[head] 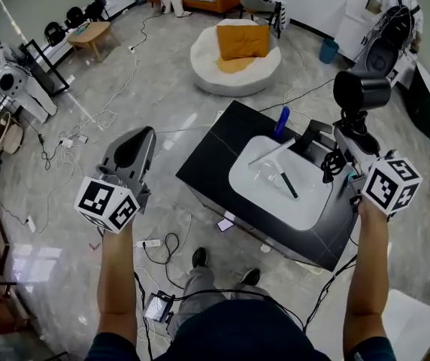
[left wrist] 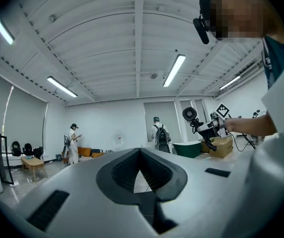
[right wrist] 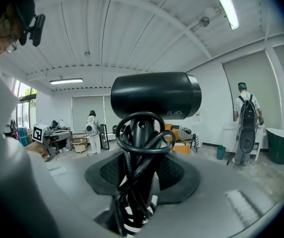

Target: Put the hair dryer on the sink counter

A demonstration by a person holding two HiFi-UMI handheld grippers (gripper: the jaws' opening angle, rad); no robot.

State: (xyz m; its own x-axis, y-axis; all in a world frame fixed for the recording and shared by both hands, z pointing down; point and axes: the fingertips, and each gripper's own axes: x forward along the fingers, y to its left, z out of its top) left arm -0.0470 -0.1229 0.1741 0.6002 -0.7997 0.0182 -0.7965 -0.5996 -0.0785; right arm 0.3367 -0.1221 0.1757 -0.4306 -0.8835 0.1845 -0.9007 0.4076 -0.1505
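The black hair dryer (head: 361, 90) stands upright in my right gripper (head: 347, 135), above the right end of the black sink counter (head: 216, 150). In the right gripper view the jaws are shut on the dryer's handle (right wrist: 141, 148), which has its cord looped round it; the barrel (right wrist: 156, 95) sits above the pads. My left gripper (head: 144, 134) hangs over the floor left of the counter. Its jaws meet at the tips (left wrist: 140, 150) with nothing between them. The left gripper view also catches the hair dryer (left wrist: 189, 114) off to the right.
A white basin (head: 254, 177) is set in the counter, with a dark-tipped stick (head: 286, 183) lying in it and a blue bottle (head: 282, 122) behind it. Cables and a power strip (head: 149, 243) lie on the floor. A round white seat (head: 222, 74) stands beyond, with people near the walls.
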